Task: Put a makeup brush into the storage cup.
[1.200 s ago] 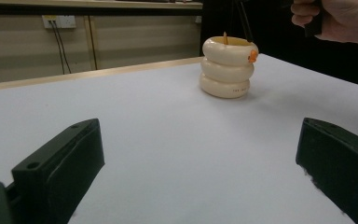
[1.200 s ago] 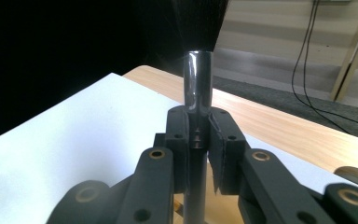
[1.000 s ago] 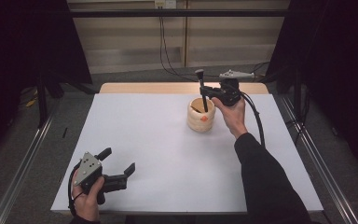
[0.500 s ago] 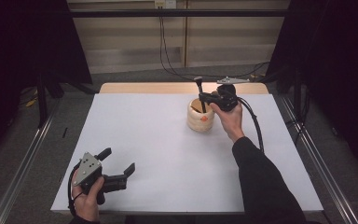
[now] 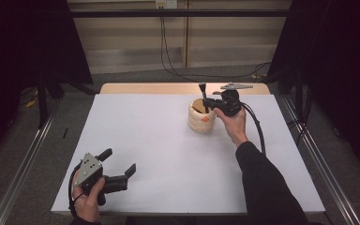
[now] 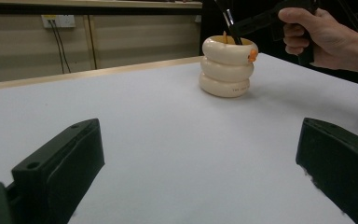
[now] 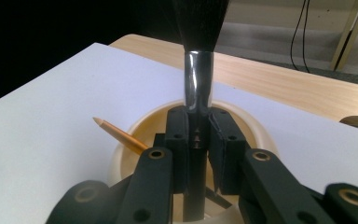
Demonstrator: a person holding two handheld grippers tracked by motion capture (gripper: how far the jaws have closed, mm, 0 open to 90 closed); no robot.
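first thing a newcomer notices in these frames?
Probably the cream ringed holder standing alone at the far right of the white table, with the right gripper shut on a black brush, bristles up, right over its mouth. An orange pencil leans inside it. Near the front left edge, the left gripper rests open, holding nothing.

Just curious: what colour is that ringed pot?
Cream, with a small orange spot; the pot shows best in the left gripper view.
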